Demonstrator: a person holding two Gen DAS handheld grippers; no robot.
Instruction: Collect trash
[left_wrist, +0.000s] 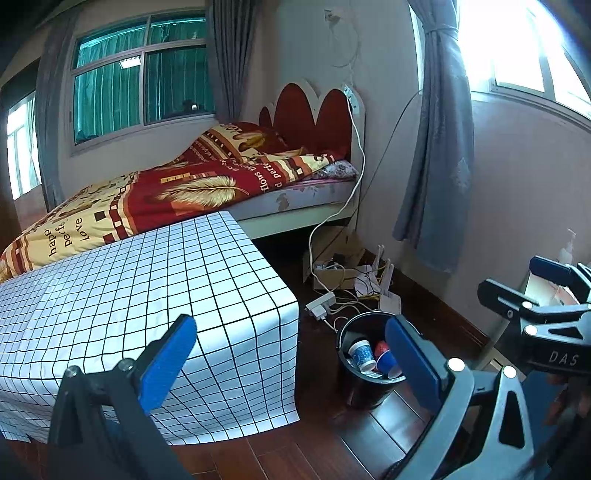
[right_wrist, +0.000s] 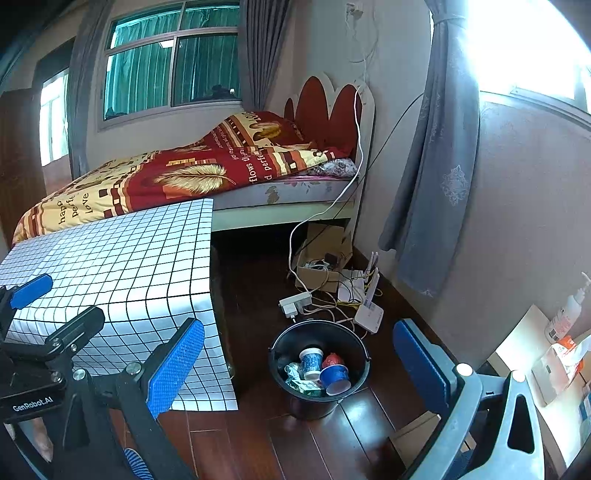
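Note:
A black bucket (left_wrist: 354, 391) stands on the dark wood floor to the right of the table. Inside it lie a blue-and-white paper cup (left_wrist: 362, 354), a blue cup (left_wrist: 388, 363) and other scraps. My left gripper (left_wrist: 291, 362) is open and empty, with its right pad in front of the bucket. The right wrist view looks down into the same bucket (right_wrist: 310, 406) and shows the patterned cup (right_wrist: 310, 363), the blue cup (right_wrist: 336, 376) and a red scrap (right_wrist: 332, 359). My right gripper (right_wrist: 299, 365) is open around that view and holds nothing.
A low table under a white grid cloth (left_wrist: 129, 288) stands left of the bucket, with a bed (left_wrist: 166, 192) behind it. A power strip (right_wrist: 295, 301), cables, a white router (right_wrist: 369, 314) and a cardboard box (right_wrist: 317, 277) clutter the floor beyond. A desk corner (right_wrist: 517, 339) is at the right.

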